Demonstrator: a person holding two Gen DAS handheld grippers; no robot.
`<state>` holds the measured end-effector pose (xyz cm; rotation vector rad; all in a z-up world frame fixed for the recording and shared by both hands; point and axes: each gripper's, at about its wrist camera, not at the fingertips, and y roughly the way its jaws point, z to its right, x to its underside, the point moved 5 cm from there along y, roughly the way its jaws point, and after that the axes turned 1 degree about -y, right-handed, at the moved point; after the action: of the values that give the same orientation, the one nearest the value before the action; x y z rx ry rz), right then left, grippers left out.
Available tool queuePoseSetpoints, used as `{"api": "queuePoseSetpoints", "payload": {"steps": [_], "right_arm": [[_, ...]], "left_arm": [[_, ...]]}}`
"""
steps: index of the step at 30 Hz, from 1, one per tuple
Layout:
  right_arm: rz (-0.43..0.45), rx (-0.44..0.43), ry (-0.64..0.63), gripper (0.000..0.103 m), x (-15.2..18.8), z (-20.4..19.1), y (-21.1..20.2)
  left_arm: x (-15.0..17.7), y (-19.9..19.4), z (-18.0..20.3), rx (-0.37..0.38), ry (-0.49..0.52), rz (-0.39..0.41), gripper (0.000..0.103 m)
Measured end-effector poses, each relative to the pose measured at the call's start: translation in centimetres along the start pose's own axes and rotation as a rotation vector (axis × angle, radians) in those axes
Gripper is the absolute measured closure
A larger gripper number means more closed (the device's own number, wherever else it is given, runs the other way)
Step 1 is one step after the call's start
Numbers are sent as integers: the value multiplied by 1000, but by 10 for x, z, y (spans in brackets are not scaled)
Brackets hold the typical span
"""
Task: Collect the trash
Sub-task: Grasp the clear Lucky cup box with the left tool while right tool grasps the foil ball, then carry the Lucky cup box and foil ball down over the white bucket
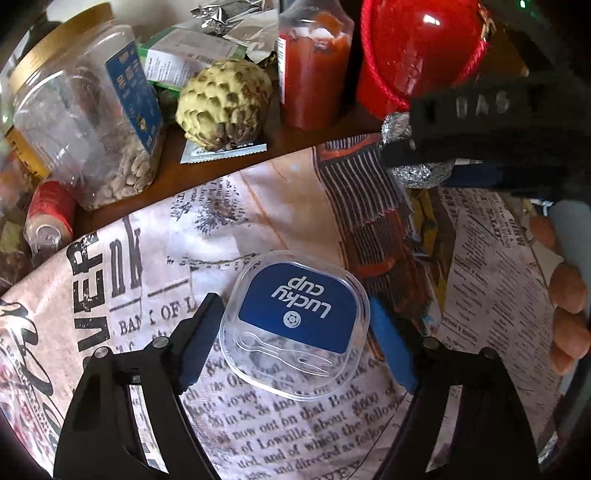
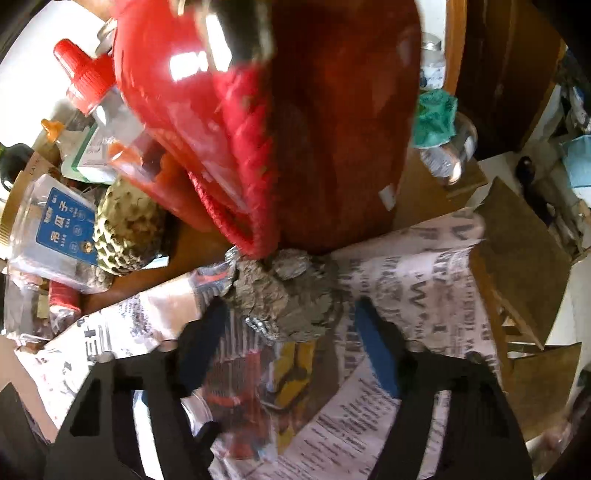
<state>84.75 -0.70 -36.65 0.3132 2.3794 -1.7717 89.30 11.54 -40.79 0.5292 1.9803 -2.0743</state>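
Foil ball (image 2: pixel 284 295) between right hand-held gripper (image 2: pixel 291 332)

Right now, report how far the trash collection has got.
Nothing looks collected yet. In hand: the left gripper straddles the clear Lucky Cup lid on the newsprint cloth, jaws not yet pressing. The right gripper reaches the crumpled foil ball, jaws open. Left: grip both, then the silver wrapper behind the custard apple.
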Motion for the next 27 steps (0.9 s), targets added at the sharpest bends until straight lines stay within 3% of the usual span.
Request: {"api": "queuePoseSetpoints", "payload": {"steps": [5,11,15,21,27], "right_arm": [[12,17,-63,58,12,-9,-7],[59,-14,-97,59,29,-11,-49],[84,-36,-132,59,37,-13,-85],[155,-91,-182,59,48,-4,-151],[266,-155,-259,59,70,1,-224]], "left_arm": [[4,-19,-14,27,-50,4,24],[8,-64,-30,64,-123,33,24],[5,-97,-31,46,-174,74,24],[2,-167,-10,11,-234,199,24],[26,-242,30,-28,-283,349,24]]}}
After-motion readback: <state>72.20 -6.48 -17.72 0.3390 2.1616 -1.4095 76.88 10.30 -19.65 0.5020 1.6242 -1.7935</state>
